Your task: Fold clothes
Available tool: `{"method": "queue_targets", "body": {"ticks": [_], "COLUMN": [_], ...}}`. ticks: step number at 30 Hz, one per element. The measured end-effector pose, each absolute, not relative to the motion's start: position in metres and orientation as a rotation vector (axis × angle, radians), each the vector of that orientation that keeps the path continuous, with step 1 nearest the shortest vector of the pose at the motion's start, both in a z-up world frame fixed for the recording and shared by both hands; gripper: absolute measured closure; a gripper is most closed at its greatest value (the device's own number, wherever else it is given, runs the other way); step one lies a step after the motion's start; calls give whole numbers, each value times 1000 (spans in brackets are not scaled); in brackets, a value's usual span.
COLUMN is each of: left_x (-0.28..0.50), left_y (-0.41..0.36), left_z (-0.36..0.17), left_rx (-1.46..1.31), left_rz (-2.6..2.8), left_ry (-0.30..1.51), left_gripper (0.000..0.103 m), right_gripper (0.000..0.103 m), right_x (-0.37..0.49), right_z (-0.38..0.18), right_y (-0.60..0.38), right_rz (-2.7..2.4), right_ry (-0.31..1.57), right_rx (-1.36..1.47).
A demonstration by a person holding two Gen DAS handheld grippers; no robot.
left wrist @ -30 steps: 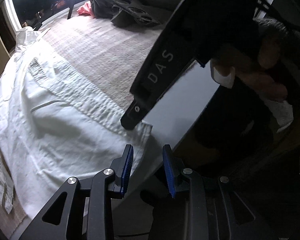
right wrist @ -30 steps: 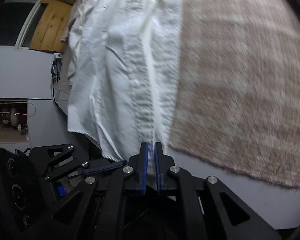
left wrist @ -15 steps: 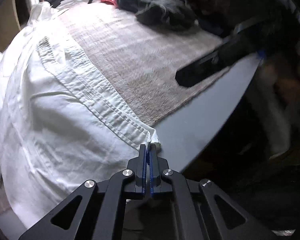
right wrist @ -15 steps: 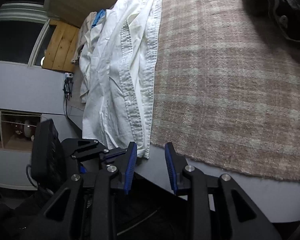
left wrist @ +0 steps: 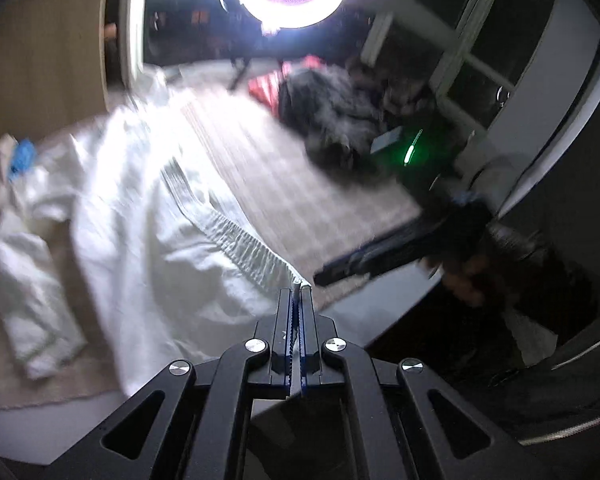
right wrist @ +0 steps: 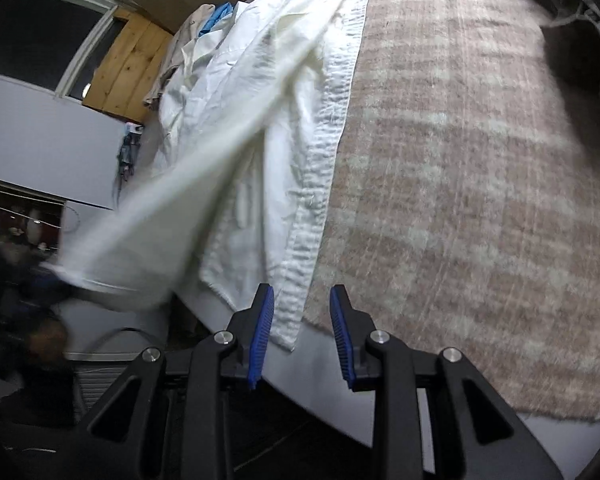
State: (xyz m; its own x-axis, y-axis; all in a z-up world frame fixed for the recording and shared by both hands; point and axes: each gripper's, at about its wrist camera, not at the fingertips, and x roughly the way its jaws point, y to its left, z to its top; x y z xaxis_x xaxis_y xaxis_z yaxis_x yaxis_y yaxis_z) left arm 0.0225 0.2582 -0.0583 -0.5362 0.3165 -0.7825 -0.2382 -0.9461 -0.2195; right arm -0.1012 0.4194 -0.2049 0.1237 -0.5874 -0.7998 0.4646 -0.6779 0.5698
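Note:
A white shirt [left wrist: 148,232] lies on a beige plaid blanket [left wrist: 284,184]. My left gripper [left wrist: 296,304] is shut on the shirt's near corner at the button placket and holds it lifted off the table edge. In the right wrist view the shirt [right wrist: 260,132] lies to the left on the blanket [right wrist: 480,160], one part pulled up and left towards the blurred left gripper [right wrist: 48,280]. My right gripper [right wrist: 302,320] is open and empty, with the other placket's lower end between its fingers. It also shows in the left wrist view [left wrist: 380,256], to the right.
A dark heap of clothes [left wrist: 332,120] and a red item [left wrist: 266,84] lie at the far end of the blanket. More pale clothes with a blue piece [right wrist: 216,20] lie beyond the shirt. The grey table edge [right wrist: 324,372] runs right in front of me.
My right gripper let go of the shirt and opened. My left gripper shut on the shirt's corner and lifted it up and away from the table edge.

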Motion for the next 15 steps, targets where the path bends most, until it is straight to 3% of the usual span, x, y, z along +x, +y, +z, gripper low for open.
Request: {"method": "queue_targets", "body": {"ticks": [2, 7, 15], "left_x": [24, 18, 17], "left_y": [249, 230, 223], "left_z": [-43, -25, -16], "left_rx": [-1283, -1256, -1248], "left_rz": [2542, 2589, 2585], "left_ry": [-99, -67, -27], "left_gripper": [102, 102, 102], "right_gripper": [64, 64, 64], "right_x": [-101, -97, -158], "right_z": [-206, -209, -178], "right_y": [412, 395, 395], "right_rz": [-1687, -1732, -1920], "right_ry": [-90, -2, -46], "right_rx": [1604, 1587, 1446]}}
